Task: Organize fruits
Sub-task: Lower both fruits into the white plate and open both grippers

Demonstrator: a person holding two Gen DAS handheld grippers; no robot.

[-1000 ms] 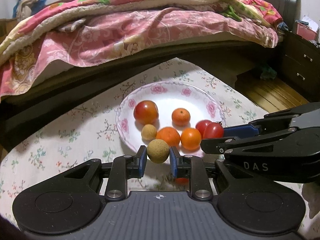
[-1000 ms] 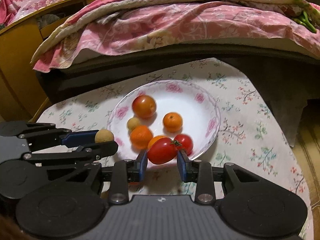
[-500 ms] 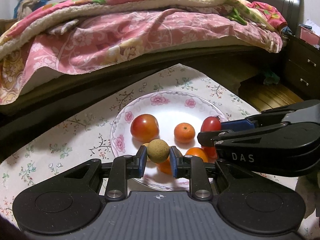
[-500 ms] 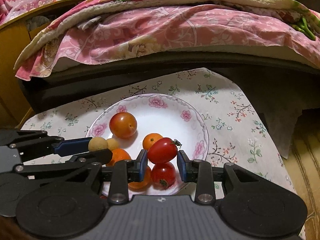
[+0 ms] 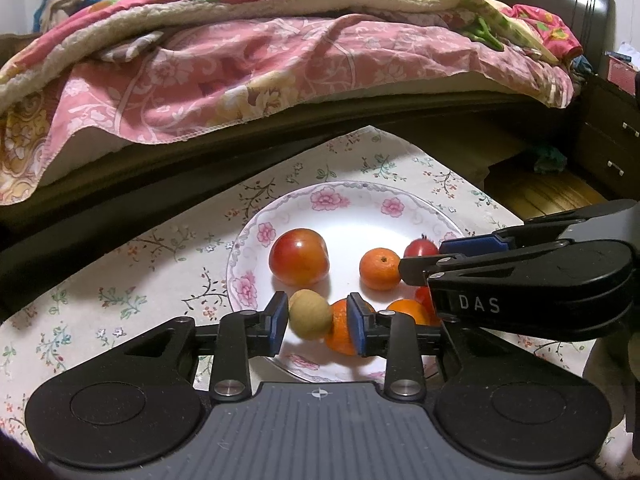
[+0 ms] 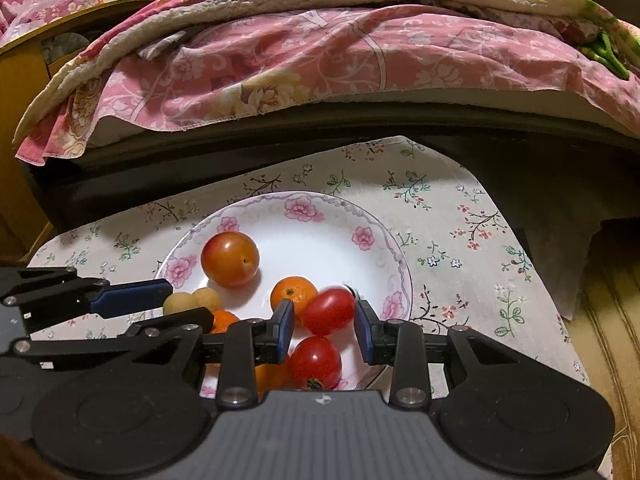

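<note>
Low in the left wrist view, the left gripper [image 5: 318, 318] is spread, a longan [image 5: 310, 315] loose between its pads. The right gripper [image 6: 323, 326] is spread too — a blurred tomato [image 6: 329, 311] sits free in the gap. Beyond both, mid-frame, lies the plate [image 6: 352, 216] with more fruit, then the bed [image 6: 320, 48] across the top.

The cherry tomato [image 6: 328, 311] above the plate [image 6: 384, 240] is motion-blurred; an orange [image 5: 408, 312] there hides behind the right gripper [image 5: 424, 260].
</note>
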